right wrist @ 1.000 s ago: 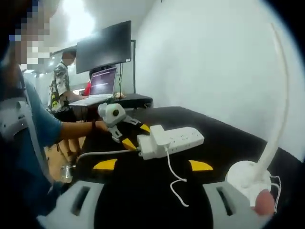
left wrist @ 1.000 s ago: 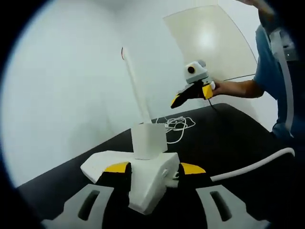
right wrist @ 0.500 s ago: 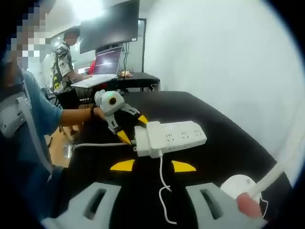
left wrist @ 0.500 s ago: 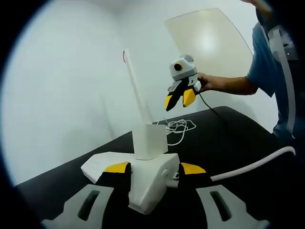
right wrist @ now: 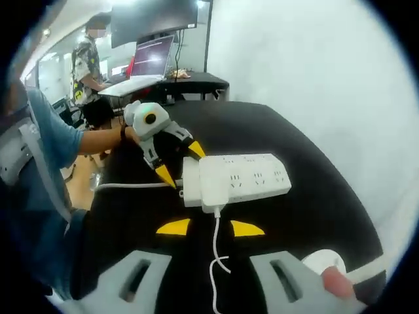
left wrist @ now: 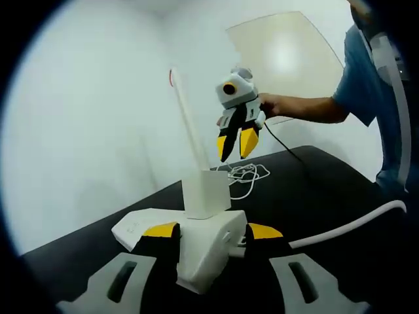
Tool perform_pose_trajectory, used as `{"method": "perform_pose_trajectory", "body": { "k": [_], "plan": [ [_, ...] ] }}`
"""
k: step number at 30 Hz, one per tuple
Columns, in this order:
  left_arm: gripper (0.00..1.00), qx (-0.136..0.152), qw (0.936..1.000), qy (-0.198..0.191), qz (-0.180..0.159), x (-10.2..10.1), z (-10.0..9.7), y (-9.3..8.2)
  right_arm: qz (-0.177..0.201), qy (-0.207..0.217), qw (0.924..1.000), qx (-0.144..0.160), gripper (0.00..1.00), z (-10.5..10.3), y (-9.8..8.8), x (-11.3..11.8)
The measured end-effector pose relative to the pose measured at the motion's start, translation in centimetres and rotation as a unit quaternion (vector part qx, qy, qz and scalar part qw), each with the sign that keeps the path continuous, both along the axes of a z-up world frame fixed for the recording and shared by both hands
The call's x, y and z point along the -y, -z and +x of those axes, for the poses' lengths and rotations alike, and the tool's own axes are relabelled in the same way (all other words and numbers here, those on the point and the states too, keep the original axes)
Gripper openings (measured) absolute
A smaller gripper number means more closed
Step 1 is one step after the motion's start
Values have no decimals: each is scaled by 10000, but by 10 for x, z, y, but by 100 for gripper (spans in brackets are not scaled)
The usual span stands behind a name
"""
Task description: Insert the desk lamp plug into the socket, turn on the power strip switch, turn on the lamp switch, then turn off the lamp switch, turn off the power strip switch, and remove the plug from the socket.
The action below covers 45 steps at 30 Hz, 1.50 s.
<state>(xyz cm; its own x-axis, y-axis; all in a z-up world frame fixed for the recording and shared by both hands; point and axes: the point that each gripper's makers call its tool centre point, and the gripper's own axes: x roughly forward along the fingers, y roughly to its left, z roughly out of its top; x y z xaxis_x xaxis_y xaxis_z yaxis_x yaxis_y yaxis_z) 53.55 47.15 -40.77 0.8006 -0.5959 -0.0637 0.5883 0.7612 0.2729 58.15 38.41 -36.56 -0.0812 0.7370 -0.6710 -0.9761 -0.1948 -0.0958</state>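
Note:
A white power strip [left wrist: 203, 252] lies on the black table [left wrist: 314, 196], and my left gripper [left wrist: 213, 230] is shut on its near end. A white block plug [left wrist: 206, 191] stands in one socket. Behind it rises the lamp's thin white stem [left wrist: 185, 118]. My right gripper [left wrist: 232, 157] hangs in the air above the plug, fingers pointing down and slightly apart, with nothing between them. In the right gripper view the power strip [right wrist: 252, 176] and plug [right wrist: 213, 190] sit beyond my right gripper [right wrist: 211, 227], the left gripper [right wrist: 178, 162] clamps the strip's end, and the lamp base [right wrist: 326, 265] is at lower right.
The lamp's thin cord lies in a loose coil [left wrist: 245, 173] behind the strip. The strip's thick white cable [left wrist: 347, 226] runs off to the right. A white wall is close behind the table. A desk with a laptop [right wrist: 147, 62] and a person stand beyond the table's end.
My right gripper has risen from the table's far side and swung over to hang above the plug, its jaws narrower than before. The left gripper and the strip have stayed put.

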Motion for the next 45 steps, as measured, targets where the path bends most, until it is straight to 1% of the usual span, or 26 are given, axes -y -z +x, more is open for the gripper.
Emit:
{"method": "perform_pose_trajectory", "body": {
  "k": [5, 7, 10, 16, 24, 30, 34, 41, 45],
  "plan": [
    [38, 2, 10000, -3, -1, 0, 0, 0, -401, -85, 9990, 203, 20, 3, 13, -6],
    [38, 3, 10000, -2, -2, 0, 0, 0, -488, -105, 9983, 312, 18, 4, 15, -7],
    [38, 3, 10000, -1, -1, -1, 0, 0, -573, -161, 9974, 396, 15, 5, 17, -10],
    [38, 3, 10000, -3, 1, -2, 0, 1, -631, -198, 9969, 422, 15, 5, 17, -15],
    [38, 6, 10000, -3, 2, -2, -1, 0, -799, -283, 9952, 489, 14, 4, 24, -22],
    [38, 9, 10000, 0, 1, -2, 0, 0, -990, -379, 9929, 544, 11, 2, 30, -25],
    [38, 10, 10000, 4, 3, -2, -1, 0, -1004, -398, 9925, 579, 8, -1, 30, -25],
    [38, -2, 10000, -2, -20, -3, 0, -1, -1127, -278, 9914, 611, 7, -3, 29, -25],
    [38, -54, 10000, -26, -70, -3, 0, 0, -1167, -249, 9908, 644, 7, -2, 23, -29]
  ]
}}
